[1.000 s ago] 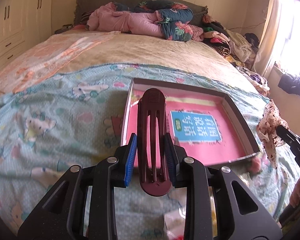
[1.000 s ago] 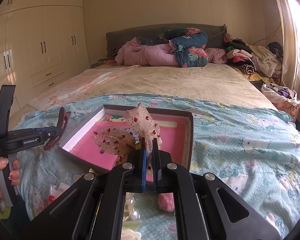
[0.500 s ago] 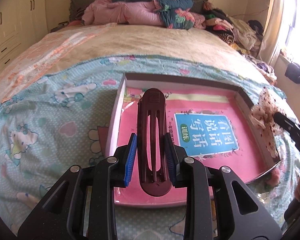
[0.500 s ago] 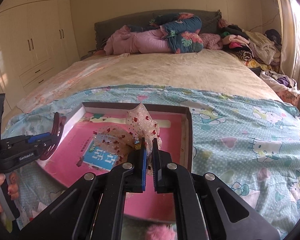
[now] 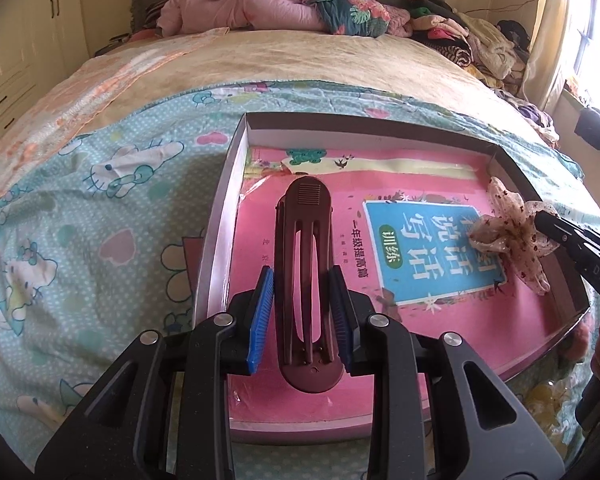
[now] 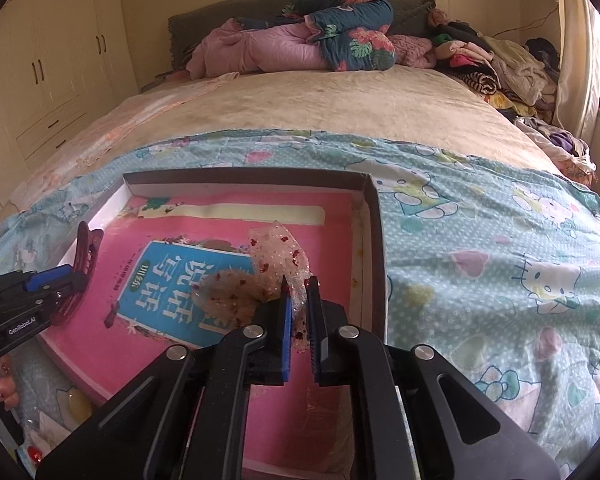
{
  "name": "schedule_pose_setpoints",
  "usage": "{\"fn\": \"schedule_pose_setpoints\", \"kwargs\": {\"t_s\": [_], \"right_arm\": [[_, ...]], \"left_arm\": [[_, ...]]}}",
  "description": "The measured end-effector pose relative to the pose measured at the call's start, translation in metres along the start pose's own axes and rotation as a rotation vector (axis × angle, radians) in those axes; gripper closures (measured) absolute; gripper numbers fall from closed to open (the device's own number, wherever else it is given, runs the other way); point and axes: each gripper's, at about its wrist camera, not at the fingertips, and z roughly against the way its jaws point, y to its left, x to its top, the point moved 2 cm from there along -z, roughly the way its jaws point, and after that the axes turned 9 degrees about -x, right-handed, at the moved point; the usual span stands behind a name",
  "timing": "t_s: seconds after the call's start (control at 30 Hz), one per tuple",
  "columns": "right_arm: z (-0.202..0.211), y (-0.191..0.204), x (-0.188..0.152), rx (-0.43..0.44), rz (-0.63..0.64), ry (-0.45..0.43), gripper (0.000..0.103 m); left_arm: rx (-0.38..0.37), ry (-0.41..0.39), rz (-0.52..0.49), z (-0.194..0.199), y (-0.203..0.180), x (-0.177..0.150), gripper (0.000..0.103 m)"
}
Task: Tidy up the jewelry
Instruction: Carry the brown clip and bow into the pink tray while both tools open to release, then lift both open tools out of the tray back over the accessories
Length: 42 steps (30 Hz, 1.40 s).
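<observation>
My left gripper point(image 5: 302, 308) is shut on a long maroon hair clip point(image 5: 304, 256) and holds it over the left part of a shallow box point(image 5: 220, 216) with a pink booklet point(image 5: 420, 248) inside. The clip also shows in the right wrist view point(image 6: 85, 256). My right gripper point(image 6: 298, 312) is shut on a sheer bow hair tie with red dots point(image 6: 268, 280), low over the right part of the box point(image 6: 374, 240). The bow also shows in the left wrist view point(image 5: 508, 232).
The box lies on a teal cartoon-print sheet point(image 5: 100, 216) on a bed. Folded quilts point(image 6: 300, 44) and piled clothes point(image 6: 496, 64) lie at the far end. Small packets point(image 6: 72, 400) lie by the box's near edge. White wardrobes point(image 6: 48, 64) stand at the left.
Both grippers have moved forward and down over the box. The clip and the bow now hang low above the pink booklet.
</observation>
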Motion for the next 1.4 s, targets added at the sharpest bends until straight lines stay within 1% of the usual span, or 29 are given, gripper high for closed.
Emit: {"fn": "schedule_pose_setpoints", "kwargs": {"t_s": [0.1,0.17,0.2,0.23,0.3,0.37,0.43,0.47,0.53,0.57,0.67,0.7,0.77,0.83,0.93,1.0,1.2,1.4], "right_arm": [[0.002,-0.002,-0.003,-0.008,-0.007,-0.011,0.081],[0.007,-0.004,-0.005,-0.017,-0.006,-0.03,0.066],[0.009,-0.004,-0.006,-0.019,-0.006,-0.037,0.063],[0.013,-0.006,-0.007,-0.022,-0.007,-0.045,0.06],[0.021,-0.007,-0.009,-0.036,-0.003,-0.067,0.053],[0.03,-0.009,-0.011,-0.049,0.002,-0.092,0.04],[0.039,-0.01,-0.013,-0.052,0.001,-0.113,0.035],[0.043,-0.01,-0.014,-0.054,0.001,-0.121,0.032],[0.053,-0.01,-0.016,-0.055,-0.002,-0.141,0.027],[0.058,-0.011,-0.018,-0.055,-0.005,-0.153,0.025],[0.072,-0.011,-0.022,-0.046,-0.01,-0.179,0.02],[0.076,-0.01,-0.023,-0.048,-0.009,-0.187,0.019],[0.084,-0.009,-0.025,-0.043,-0.011,-0.199,0.017],[0.091,-0.009,-0.029,-0.038,-0.018,-0.208,0.015],[0.1,-0.008,-0.033,-0.032,-0.02,-0.219,0.013],[0.106,-0.007,-0.036,-0.03,-0.022,-0.228,0.012],[0.123,-0.006,-0.047,-0.022,-0.025,-0.252,0.011],[0.138,-0.003,-0.059,-0.016,-0.017,-0.27,0.011]], "left_arm": [[0.001,-0.004,0.001,0.0,0.001,-0.001,0.082],[0.005,-0.008,-0.003,0.001,0.0,-0.002,0.082],[0.006,-0.013,-0.005,0.003,0.0,-0.002,0.081],[0.008,-0.016,-0.006,0.004,0.0,-0.002,0.075],[0.006,-0.025,-0.004,0.007,-0.001,-0.002,0.068],[0.009,-0.035,-0.009,0.011,-0.003,-0.002,0.066],[0.012,-0.046,-0.011,0.015,-0.004,-0.003,0.055],[0.011,-0.053,-0.011,0.018,-0.005,-0.003,0.053],[0.013,-0.071,-0.011,0.025,-0.007,-0.004,0.044],[0.013,-0.077,-0.01,0.027,-0.007,-0.004,0.043],[0.006,-0.101,-0.004,0.038,-0.009,-0.007,0.034],[0.006,-0.109,-0.004,0.041,-0.01,-0.008,0.028],[0.006,-0.125,-0.006,0.048,-0.012,-0.01,0.026],[0.005,-0.14,-0.003,0.055,-0.014,-0.014,0.018],[0.004,-0.167,-0.009,0.065,-0.017,-0.018,0.014],[0.002,-0.183,-0.01,0.071,-0.02,-0.022,0.012],[0.006,-0.228,-0.021,0.089,-0.026,-0.032,0.012],[-0.002,-0.254,-0.012,0.103,-0.028,-0.044,0.012]]}}
